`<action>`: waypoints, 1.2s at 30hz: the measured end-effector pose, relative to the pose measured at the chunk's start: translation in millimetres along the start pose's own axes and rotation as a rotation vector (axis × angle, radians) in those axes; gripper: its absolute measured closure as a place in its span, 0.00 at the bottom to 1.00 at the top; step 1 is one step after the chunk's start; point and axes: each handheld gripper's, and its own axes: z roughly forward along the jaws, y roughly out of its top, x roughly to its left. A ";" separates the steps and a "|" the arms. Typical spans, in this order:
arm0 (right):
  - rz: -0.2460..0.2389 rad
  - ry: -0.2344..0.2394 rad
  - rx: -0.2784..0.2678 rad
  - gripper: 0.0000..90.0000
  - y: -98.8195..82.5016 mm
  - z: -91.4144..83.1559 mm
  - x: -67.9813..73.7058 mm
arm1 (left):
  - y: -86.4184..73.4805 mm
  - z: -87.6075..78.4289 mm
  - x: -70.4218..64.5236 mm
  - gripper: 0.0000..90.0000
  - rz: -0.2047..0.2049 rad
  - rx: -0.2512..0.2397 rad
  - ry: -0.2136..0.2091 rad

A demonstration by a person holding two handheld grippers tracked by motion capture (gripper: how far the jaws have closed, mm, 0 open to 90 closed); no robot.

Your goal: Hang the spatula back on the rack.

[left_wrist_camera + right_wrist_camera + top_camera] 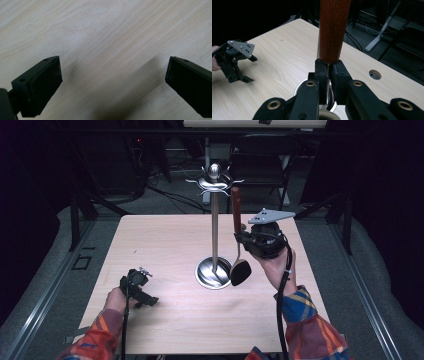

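Spatula [237,240]: upright, wooden handle up, blade down. Your right gripper [243,238] clamps its shank; your left gripper [141,292] gapes empty.

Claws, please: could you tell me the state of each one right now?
Left claw: open, holding nothing, above the table.
Right claw: shut on the ladle just below its wooden handle.
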 end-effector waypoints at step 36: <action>-0.008 0.042 0.024 0.93 11.5 22.1 1.8 | -15.7 -6.7 6.4 0.01 -0.031 -0.002 0.010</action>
